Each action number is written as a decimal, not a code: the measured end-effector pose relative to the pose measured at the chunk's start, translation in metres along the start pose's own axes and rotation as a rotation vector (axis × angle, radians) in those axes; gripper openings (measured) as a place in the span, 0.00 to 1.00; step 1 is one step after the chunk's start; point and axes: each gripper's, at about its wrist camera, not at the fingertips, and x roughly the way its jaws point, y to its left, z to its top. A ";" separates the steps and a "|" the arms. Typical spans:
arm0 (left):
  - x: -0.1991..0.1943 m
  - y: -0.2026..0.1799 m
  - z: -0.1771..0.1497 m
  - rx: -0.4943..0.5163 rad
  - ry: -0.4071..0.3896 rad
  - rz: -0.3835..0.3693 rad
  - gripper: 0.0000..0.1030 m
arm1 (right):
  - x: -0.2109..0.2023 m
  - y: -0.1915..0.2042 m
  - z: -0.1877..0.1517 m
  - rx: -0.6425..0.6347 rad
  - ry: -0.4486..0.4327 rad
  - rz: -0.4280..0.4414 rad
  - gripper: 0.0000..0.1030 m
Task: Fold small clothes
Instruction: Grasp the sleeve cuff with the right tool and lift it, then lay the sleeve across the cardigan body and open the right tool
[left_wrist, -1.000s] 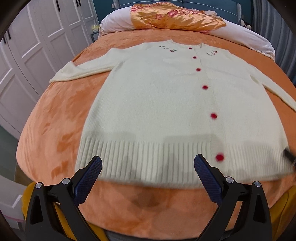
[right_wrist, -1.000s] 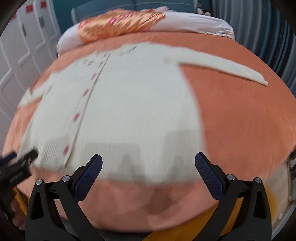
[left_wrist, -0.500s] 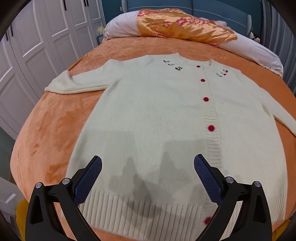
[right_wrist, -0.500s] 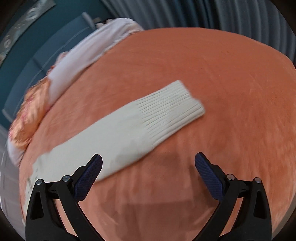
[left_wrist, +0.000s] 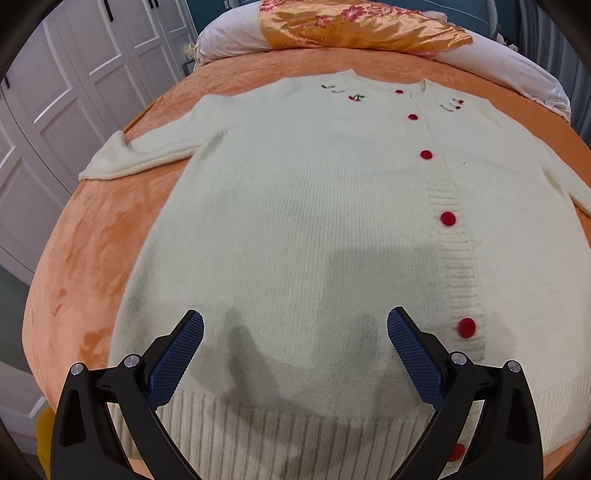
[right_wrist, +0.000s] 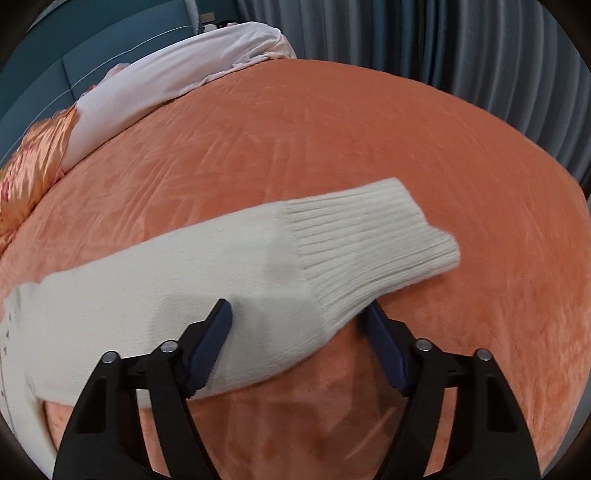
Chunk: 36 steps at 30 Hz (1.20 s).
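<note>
On the orange bed (left_wrist: 85, 266), a cream cardigan (left_wrist: 295, 221) is laid flat with its red buttons up, collar toward the pillows (left_wrist: 362, 29) and ribbed hem toward the person. The left tongs (left_wrist: 295, 343) are held wide apart and empty above the lower body of the garment. The right sleeve (right_wrist: 258, 280) is stretched out sideways, its long axis running from lower left to upper right in the right wrist view, and its ribbed cuff (right_wrist: 369, 251) is the far end. The right tongs (right_wrist: 299, 325) are set astride the sleeve just behind the cuff, the jaws partly drawn in but not seen to be clamped, so this sleeve is judged nearest to be folded. Compared with half a second ago, the right tongs have been brought closer and narrowed around the sleeve; the left tongs have been advanced slightly.
</note>
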 end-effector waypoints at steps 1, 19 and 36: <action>0.001 -0.001 0.000 -0.001 0.003 -0.002 0.95 | 0.001 0.003 0.000 -0.010 -0.002 0.008 0.56; 0.003 0.017 0.011 -0.053 -0.039 -0.028 0.95 | -0.111 0.163 0.026 -0.290 -0.231 0.234 0.07; 0.026 0.107 0.051 -0.262 -0.041 -0.147 0.95 | -0.214 0.448 -0.234 -0.920 -0.035 0.809 0.55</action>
